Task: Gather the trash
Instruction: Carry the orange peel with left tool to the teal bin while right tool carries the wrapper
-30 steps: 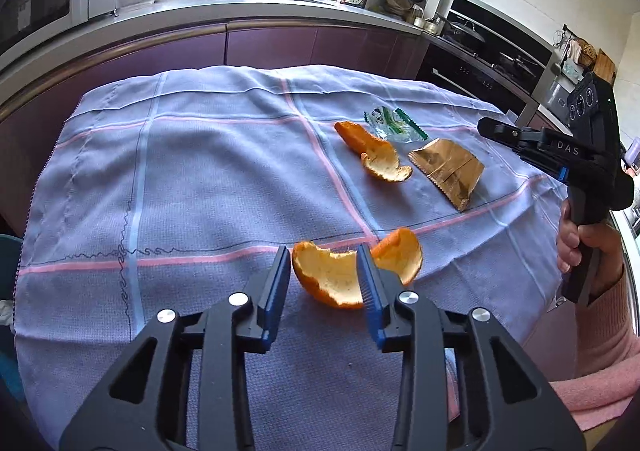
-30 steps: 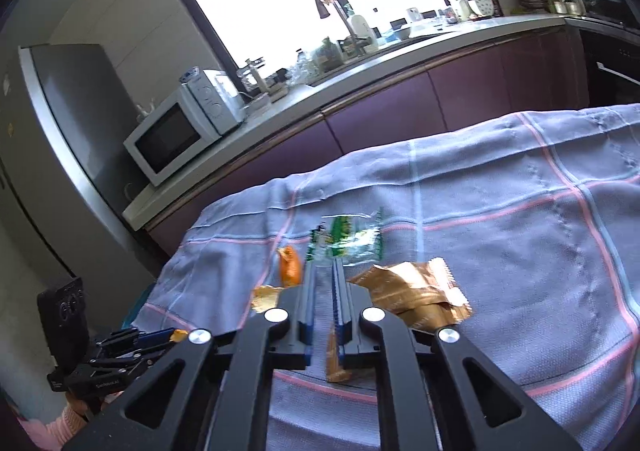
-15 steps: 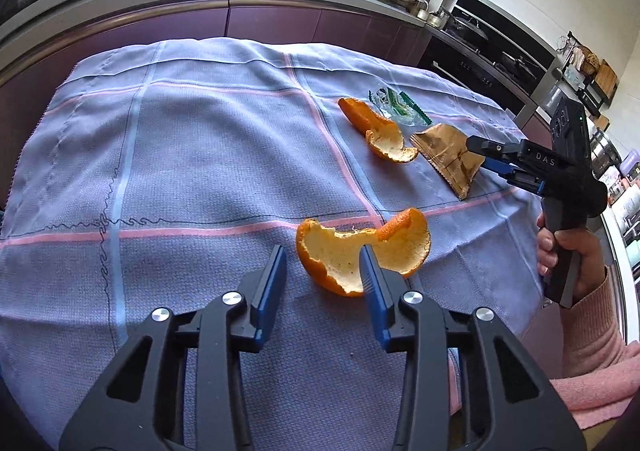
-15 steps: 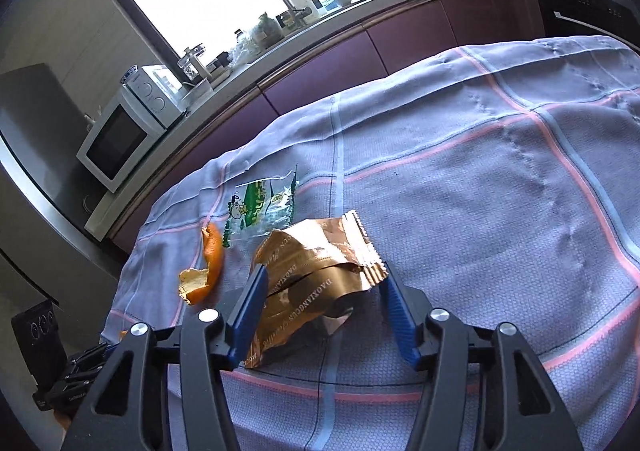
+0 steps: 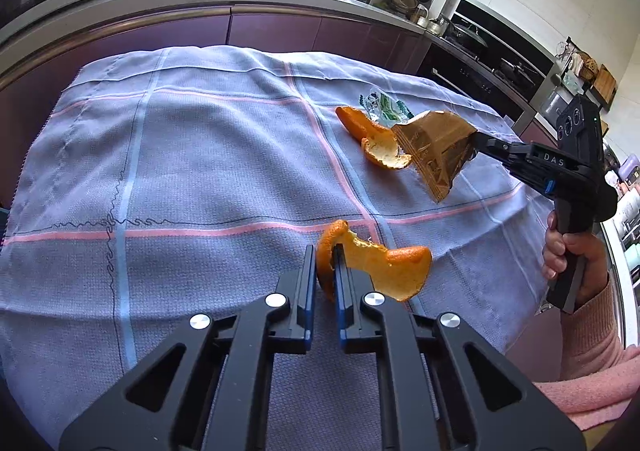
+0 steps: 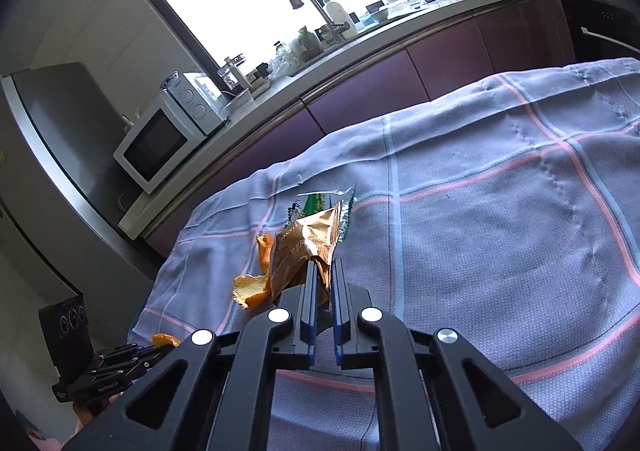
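My left gripper [image 5: 323,260] is shut on a large orange peel [image 5: 384,271] and holds it just above the checked cloth [image 5: 200,155]. My right gripper [image 6: 323,271] is shut on a gold foil wrapper [image 6: 304,247] and lifts it off the cloth; the wrapper also shows in the left wrist view [image 5: 436,151], at the right gripper's tip [image 5: 478,139]. A second orange peel [image 5: 374,137] and a clear green-printed wrapper [image 5: 382,105] lie on the cloth behind it. They show in the right wrist view as the peel [image 6: 256,283] and the green wrapper [image 6: 320,203].
The cloth covers a table with its far edge near purple kitchen cabinets [image 5: 280,31]. A microwave [image 6: 160,139] and counter clutter stand behind. A stove [image 5: 500,71] is at the right. The left gripper [image 6: 120,363] shows low left in the right wrist view.
Both grippers have closed: the left on the large orange peel, the right on the gold wrapper. Both items have been lifted off the cloth.
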Available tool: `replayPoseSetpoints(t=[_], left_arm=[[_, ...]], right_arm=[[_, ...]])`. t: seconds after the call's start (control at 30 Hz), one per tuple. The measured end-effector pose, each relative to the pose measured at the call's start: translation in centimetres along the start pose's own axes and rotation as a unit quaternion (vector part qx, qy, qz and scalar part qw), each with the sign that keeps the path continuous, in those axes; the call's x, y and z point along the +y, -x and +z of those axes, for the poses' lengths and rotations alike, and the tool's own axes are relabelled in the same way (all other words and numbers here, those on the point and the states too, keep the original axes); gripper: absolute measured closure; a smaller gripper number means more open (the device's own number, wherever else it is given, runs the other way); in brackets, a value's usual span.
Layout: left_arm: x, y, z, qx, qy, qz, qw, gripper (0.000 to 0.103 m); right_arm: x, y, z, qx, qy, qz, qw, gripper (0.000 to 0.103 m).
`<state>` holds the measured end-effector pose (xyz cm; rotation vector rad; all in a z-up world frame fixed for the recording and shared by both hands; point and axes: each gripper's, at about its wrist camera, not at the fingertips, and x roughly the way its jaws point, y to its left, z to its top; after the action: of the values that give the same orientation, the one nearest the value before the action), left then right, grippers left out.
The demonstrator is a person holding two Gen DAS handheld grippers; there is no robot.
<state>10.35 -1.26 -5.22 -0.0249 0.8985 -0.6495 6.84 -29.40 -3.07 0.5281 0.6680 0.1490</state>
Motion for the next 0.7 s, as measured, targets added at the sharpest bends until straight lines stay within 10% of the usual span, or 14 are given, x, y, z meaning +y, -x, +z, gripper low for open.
replayPoseSetpoints(t=[0.7], left_arm=[[1.0,5.0,-0.4,-0.053,-0.004,0.03,0.9981,0.095]], right_arm=[[7.9,-0.1,0.0,0.003,0.072,0.087,0.994,0.098]])
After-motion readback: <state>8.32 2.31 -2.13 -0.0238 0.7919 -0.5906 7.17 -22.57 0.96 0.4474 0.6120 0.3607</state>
